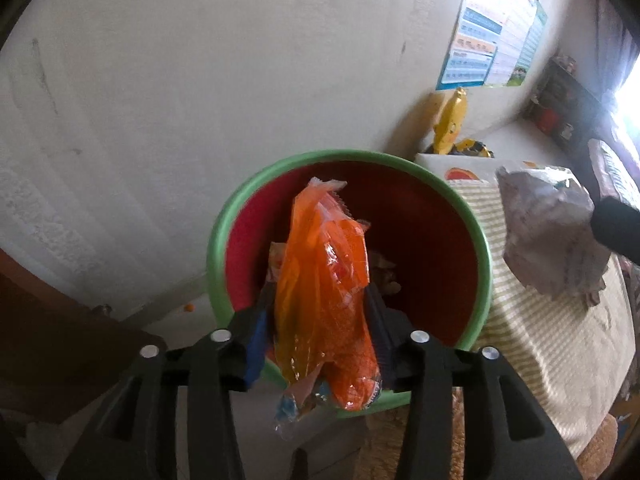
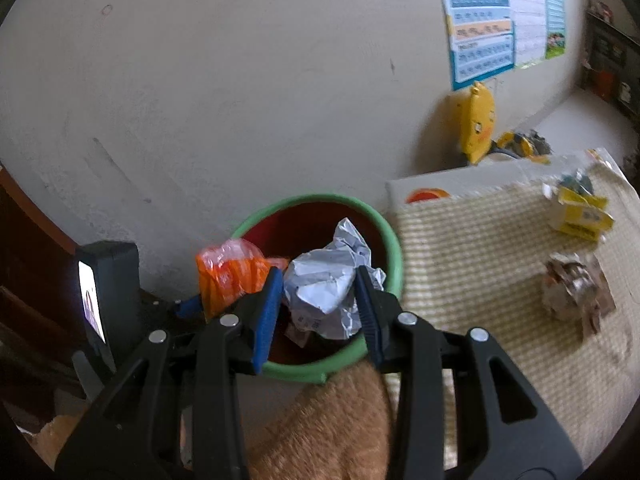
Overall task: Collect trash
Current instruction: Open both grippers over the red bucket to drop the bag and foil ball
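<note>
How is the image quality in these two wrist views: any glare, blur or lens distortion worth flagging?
Left wrist view: blown-out window glare at the right edge; the crumpled paper is smeared; the orange plastic bag over the bin is sharper. Right wrist view: even light, strong fisheye bending of the wall poster, mat clutter slightly soft.

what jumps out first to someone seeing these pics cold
The round bin with a green rim and red inside, standing by the white wall. Over its mouth the left gripper carries a bright orange crinkly plastic wrapper, and the right gripper carries a crumpled white paper ball.
</note>
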Available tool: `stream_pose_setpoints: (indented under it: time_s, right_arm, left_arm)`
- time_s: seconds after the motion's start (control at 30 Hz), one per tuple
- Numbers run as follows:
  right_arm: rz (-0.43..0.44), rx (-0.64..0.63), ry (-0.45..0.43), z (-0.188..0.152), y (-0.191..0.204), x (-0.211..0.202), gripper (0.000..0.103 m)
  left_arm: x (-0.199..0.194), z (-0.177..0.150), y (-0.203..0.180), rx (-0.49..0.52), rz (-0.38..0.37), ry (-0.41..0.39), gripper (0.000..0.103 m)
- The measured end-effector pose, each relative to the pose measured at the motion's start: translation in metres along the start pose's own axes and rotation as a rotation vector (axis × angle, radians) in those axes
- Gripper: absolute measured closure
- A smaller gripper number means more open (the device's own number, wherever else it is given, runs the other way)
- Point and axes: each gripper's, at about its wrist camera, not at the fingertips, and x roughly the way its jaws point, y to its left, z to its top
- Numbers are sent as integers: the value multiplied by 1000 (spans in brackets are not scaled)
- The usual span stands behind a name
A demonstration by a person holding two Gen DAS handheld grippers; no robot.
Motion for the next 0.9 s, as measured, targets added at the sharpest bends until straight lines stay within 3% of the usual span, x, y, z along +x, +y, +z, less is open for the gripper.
stream_pose_setpoints:
  time_s: [0.03, 0.13, 0.27, 0.4, 0.57, 0.7, 0.9]
  right_arm:
    - [-5, 0, -7, 1, 1, 0, 54]
    - [-3, 6, -35, 1, -1, -4, 46]
    - [-64, 15, -42, -6, -22, -10, 37]
    - [-175, 104, -36, -18, -80, -21, 34]
    - [-400, 254, -48, -32, -183, -53, 34]
    - [-511, 385, -38, -40, -255, -71, 34]
    - [-583, 405, 116, -46, -311, -35, 35]
  left_arm:
    - [-1, 0, 2, -4, 8, -5, 42]
    - [-5, 0, 8, -21, 15, -17, 41]
    - [-6, 0, 11, -21, 31, -15, 37]
    - [-7, 1, 7, -15, 26, -13, 36]
    - [-10, 3, -4, 5, 15, -20, 35]
    - [-9, 1, -17, 32, 3, -12, 35]
    - [-16, -6, -44, 108, -17, -4, 35]
